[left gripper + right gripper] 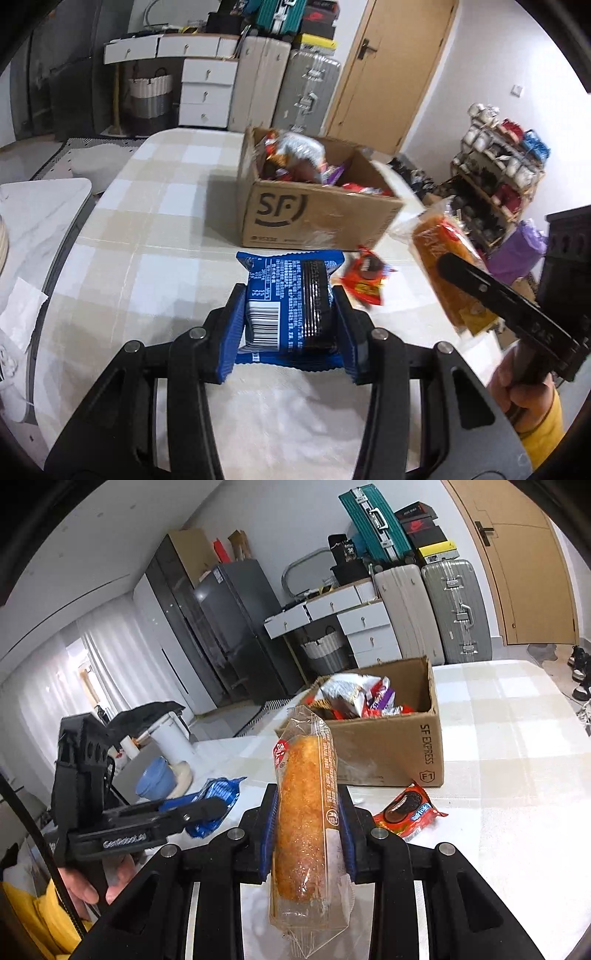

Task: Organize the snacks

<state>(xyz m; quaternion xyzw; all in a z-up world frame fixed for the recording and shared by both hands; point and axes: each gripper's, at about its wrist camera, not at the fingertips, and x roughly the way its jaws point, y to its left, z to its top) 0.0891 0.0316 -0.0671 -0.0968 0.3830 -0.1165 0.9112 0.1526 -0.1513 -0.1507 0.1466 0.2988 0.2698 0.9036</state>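
My left gripper (290,295) is shut on a blue biscuit packet (291,295), held barcode side up above the checked tablecloth (155,206). My right gripper (306,794) is shut on a clear-wrapped orange bread roll (304,808), held upright. The roll (443,266) shows at the right of the left wrist view, and the blue packet (218,797) at the left of the right wrist view. A cardboard box (321,218) with several snack bags in it stands further back on the table. A red biscuit packet (365,280) lies in front of the box (391,753).
A white side table (40,221) with paper on it stands to the left. Drawers (207,92), suitcases (306,92) and a wooden door (391,70) line the far wall. A shoe rack (498,158) stands at the right. A hand in a yellow sleeve (532,402) holds the right gripper.
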